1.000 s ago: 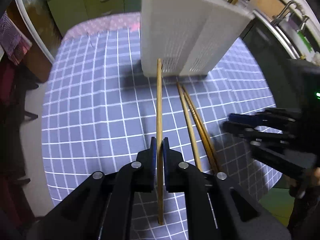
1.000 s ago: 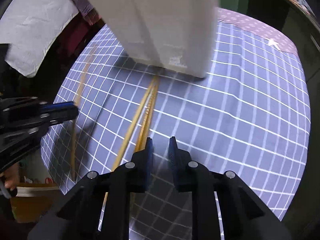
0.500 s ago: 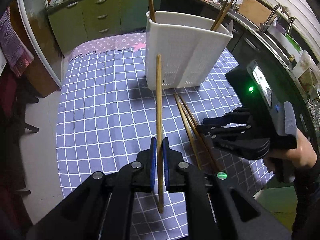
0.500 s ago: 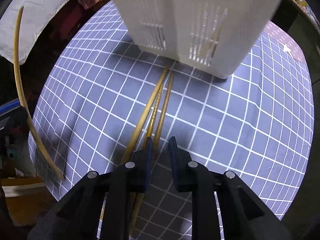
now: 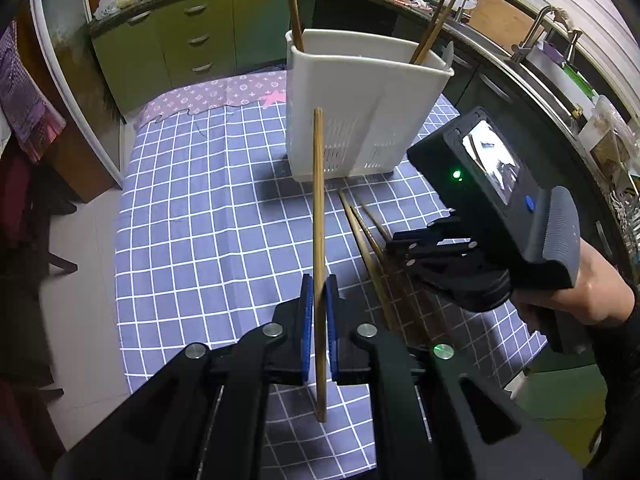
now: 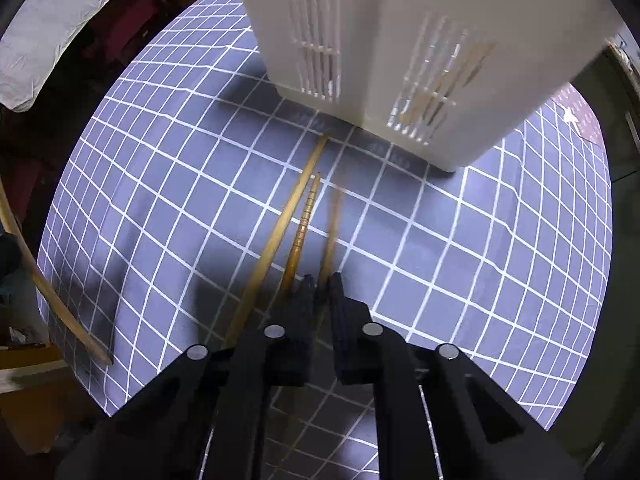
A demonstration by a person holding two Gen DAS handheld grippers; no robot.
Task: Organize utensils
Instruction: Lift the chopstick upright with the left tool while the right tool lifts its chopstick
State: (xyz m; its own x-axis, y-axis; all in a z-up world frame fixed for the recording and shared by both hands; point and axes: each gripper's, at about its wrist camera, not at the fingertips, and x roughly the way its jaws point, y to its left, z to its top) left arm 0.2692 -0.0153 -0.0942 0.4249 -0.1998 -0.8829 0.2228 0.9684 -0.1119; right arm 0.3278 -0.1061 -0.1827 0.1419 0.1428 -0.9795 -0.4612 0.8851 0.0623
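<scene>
Left gripper is pinching one chopstick low on its shaft, tip toward the white holder at 12 o'clock. Right gripper has clamped onto a blurry chopstick on the checked cloth; two more lie at its 11. They're light, stiff and slick, so I'd grab mid-shaft.

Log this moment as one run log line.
left gripper: holds chopstick | right gripper: shut on table chopstick | holder: upright

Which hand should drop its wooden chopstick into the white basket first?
Left. The left gripper holds its wooden chopstick lifted, aimed toward the white slotted basket; the right gripper is down at the checked tablecloth.
</scene>
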